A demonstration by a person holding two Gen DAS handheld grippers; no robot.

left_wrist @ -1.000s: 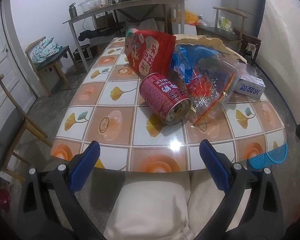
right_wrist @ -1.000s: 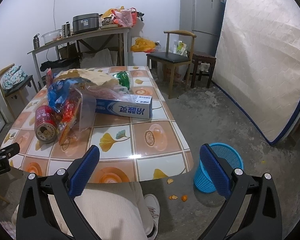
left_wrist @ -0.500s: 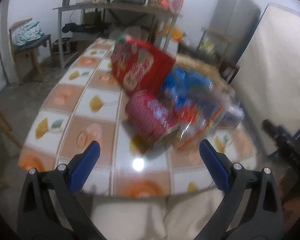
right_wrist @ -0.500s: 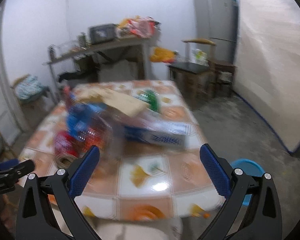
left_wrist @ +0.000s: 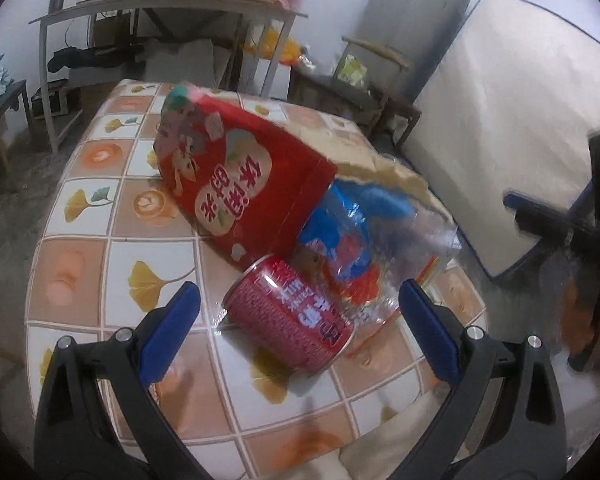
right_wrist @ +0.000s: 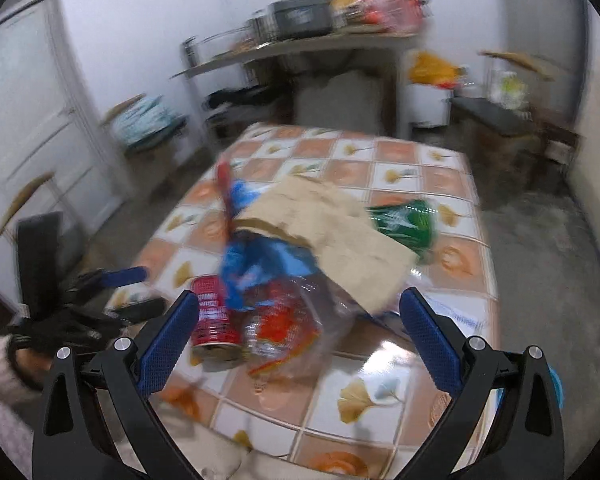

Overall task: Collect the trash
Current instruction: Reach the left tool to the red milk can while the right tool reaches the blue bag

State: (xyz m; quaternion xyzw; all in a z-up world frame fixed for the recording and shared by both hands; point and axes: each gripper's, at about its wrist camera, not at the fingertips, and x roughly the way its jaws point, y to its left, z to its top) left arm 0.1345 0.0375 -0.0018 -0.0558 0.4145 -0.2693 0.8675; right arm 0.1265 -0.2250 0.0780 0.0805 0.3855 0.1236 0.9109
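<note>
Fingers spread wide on the left gripper (left_wrist: 300, 324), nothing between them, and it hangs over the near edge of the table (left_wrist: 100, 256) with the red can (left_wrist: 290, 316) lying on its side right in the gap ahead, untouched. Right gripper (right_wrist: 300, 330) is the same story: blue pads far apart, empty, poised above the table's near end, and the whole view is smeared with blur. From that side the can (right_wrist: 212, 316) shows its open end toward the camera. Touching the can on its far side is a crumpled clear plastic bag (left_wrist: 364, 248) with blue and red wrappers inside. Leaning behind the can, a big red snack bag (left_wrist: 240, 180). Torn brown paper (right_wrist: 332, 236) lies on top of the plastic bag, and beyond the paper sits a green packet (right_wrist: 408, 224). Past the table's far end stands a cluttered bench (left_wrist: 172, 4).
</note>
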